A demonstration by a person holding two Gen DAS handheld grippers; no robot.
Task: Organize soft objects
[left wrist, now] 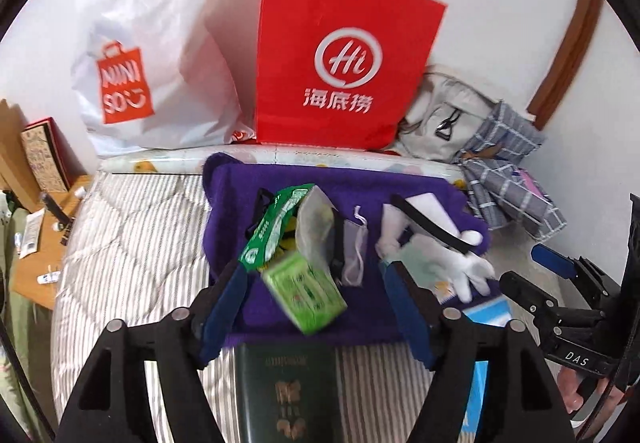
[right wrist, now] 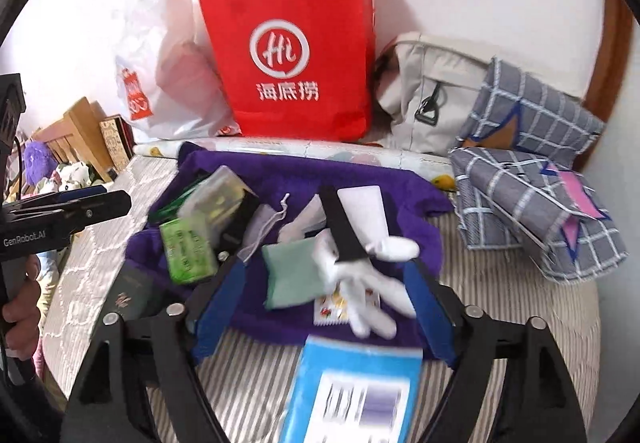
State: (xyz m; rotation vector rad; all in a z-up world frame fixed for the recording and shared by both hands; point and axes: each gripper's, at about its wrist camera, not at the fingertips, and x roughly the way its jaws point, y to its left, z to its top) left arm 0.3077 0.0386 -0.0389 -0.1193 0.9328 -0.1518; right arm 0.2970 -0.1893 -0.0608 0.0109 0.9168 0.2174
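Both fingers (left wrist: 316,283) (right wrist: 328,287) spread apart, holding nothing; only the left view shows the passport (left wrist: 286,391) plainly

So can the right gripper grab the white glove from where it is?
Probably yes. The right gripper is open, the white glove lies between its fingers on the purple towel, and only a black strap crosses it.

Purple towel (right wrist: 352,179) under white gloves (right wrist: 360,283), pale green pouch (right wrist: 292,271) and green tissue packs (left wrist: 308,287). Red paper bag (left wrist: 340,55) with white logo, far. Grey-and-white checked cloth (right wrist: 532,203), right. Grey-and-white striped bedcover (left wrist: 132,243). Blue fingers (right wrist: 428,307).
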